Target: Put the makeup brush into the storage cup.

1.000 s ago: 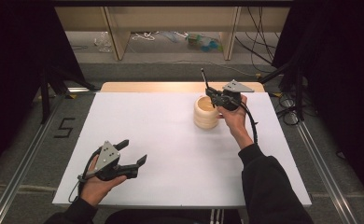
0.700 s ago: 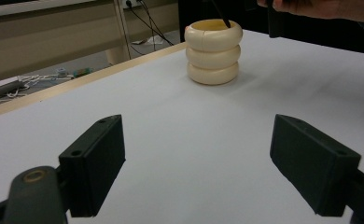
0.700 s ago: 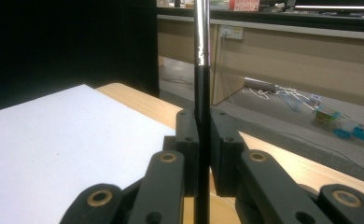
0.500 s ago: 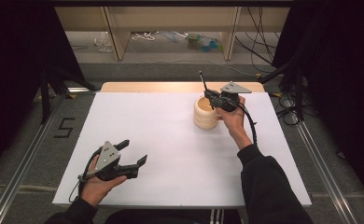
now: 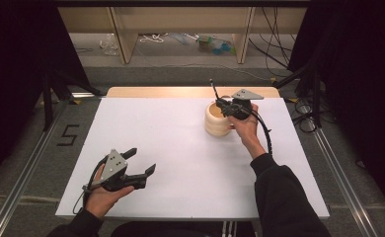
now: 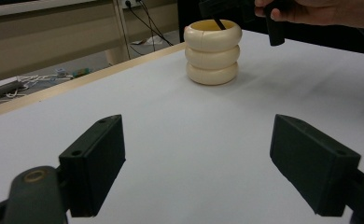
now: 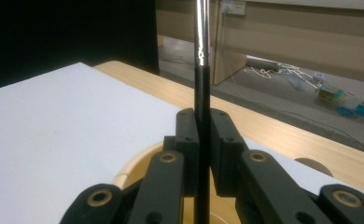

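At upper right of the high view, over the cream ringed holder point(image 5: 217, 120) on the white table point(image 5: 171, 148), keeping the right gripper point(image 5: 223, 104) fingers pinching the thin black brush point(image 7: 202, 93) upright, lowering it slowly inside the rim, leaving the left gripper point(image 5: 140, 162) fingers spread, idling.

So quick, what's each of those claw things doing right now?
Left gripper: open, holding nothing, low over the white table.
Right gripper: shut on a thin black rod, above the cream ringed holder.
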Demonstrator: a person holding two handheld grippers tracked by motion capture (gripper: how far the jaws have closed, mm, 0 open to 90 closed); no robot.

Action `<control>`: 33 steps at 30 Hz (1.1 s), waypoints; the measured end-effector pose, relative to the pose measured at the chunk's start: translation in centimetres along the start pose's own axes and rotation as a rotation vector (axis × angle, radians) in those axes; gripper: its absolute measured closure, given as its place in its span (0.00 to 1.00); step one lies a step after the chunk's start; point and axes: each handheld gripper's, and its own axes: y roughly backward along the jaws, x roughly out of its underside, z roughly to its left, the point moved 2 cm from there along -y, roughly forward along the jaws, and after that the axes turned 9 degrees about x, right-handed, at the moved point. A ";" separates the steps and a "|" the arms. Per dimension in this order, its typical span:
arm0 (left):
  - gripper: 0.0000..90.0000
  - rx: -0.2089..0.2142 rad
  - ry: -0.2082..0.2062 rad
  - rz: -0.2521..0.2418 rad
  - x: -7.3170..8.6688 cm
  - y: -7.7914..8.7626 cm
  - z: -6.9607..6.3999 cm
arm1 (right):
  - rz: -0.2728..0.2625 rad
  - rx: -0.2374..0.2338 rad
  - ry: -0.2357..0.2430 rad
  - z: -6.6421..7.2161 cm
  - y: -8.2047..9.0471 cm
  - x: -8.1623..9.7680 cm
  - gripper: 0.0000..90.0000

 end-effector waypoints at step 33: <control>0.20 0.004 -0.001 -0.001 0.0 0.0 -0.1 | 0.042 0.063 0.001 -0.5 0.4 0.1 0.77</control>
